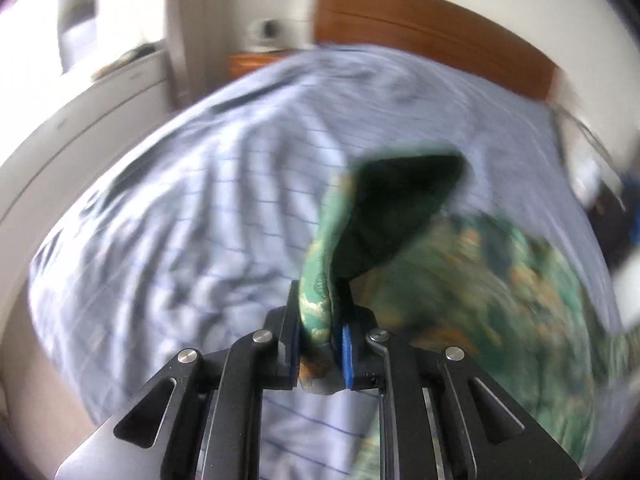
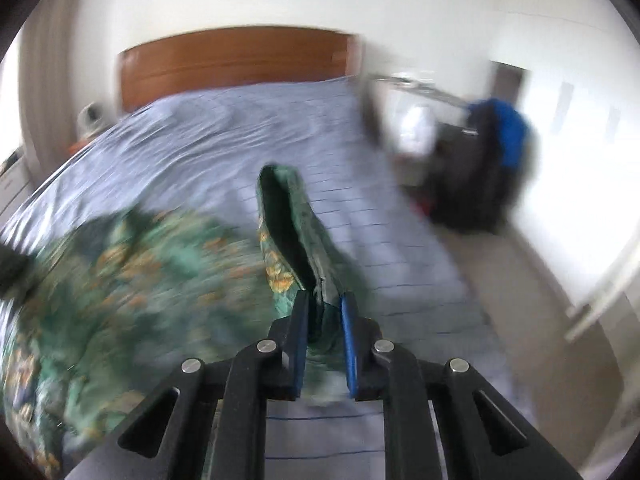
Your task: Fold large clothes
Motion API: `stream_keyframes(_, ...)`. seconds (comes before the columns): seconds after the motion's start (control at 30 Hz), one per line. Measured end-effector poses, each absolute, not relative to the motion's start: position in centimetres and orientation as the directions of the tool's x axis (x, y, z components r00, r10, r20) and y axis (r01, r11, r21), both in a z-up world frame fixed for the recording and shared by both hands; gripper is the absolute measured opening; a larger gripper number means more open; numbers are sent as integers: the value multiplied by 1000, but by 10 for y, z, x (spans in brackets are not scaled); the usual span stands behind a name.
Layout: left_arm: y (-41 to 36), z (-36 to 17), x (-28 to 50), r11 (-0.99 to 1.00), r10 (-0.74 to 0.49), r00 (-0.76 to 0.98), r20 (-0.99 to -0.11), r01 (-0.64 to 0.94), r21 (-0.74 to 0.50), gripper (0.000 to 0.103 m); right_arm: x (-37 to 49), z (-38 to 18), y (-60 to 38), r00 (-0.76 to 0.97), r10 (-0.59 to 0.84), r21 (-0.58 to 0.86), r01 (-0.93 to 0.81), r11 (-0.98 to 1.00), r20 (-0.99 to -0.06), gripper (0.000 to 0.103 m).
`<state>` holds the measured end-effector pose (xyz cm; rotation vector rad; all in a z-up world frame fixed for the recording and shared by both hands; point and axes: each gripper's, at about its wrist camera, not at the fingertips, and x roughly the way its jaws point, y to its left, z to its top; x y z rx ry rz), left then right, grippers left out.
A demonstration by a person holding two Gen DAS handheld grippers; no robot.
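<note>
Your left gripper (image 1: 322,344) is clamped on the garment (image 1: 480,280): a rolled green edge with gold-orange print sits pinched between the blue pads (image 1: 347,350), and a flap showing its dark green inside stands up just beyond the fingertips. From that grip the cloth runs off to the right of the gripper, where the bulk of it hangs or lies over the bed (image 1: 180,220) (blur makes it impossible to tell which)

Your right gripper (image 2: 325,340) is likewise clamped on the garment (image 2: 120,272). A folded strip of it passes between the pads (image 2: 349,344) and rises ahead of the fingertips as a narrow loop, dark inside, patterned outside. Here the bulk spreads to the left of the gripper, low over the near part of the bed (image 2: 240,128).

So the garment spans between your two grippers, each holding an edge, with the body of it sagging between them above the pale blue lined cover. A wooden headboard (image 2: 236,60) stands at the far end of the bed
</note>
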<state>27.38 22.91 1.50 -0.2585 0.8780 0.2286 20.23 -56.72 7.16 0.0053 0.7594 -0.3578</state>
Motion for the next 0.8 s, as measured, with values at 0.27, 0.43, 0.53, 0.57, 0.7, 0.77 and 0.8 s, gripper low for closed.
stream_keyframes(0.27,316,-65,279,840,223,453,-863,-539,-65,14,158,24,-690,483,-434,-63,609,790,-760,14)
stream_keyframes(0.43,337,-105,281,788,202,383,-901,-610,-82,14,136,-30,-731,365,-430,-51,712,701,-826,13)
stream_keyframes(0.53,346,-118,283,787,211,369,-905,-614,-67,14,122,-55,-746,318,-411,-35,753,657,-854,13)
stream_keyframes(0.57,348,-121,286,789,212,366,-906,-612,-62,15,121,-62,-746,308,-411,-40,758,651,-858,13)
stream_keyframes(0.7,349,-126,285,778,271,329,-904,-628,5,37,106,-76,-758,275,-422,-58,777,626,-864,9)
stream_keyframes(0.77,359,-126,274,755,319,300,-899,-653,50,47,91,-79,-768,265,-424,-57,789,611,-866,9)
stream_keyframes(0.8,363,-125,268,749,323,292,-900,-660,55,50,85,-81,-770,264,-420,-52,794,606,-868,10)
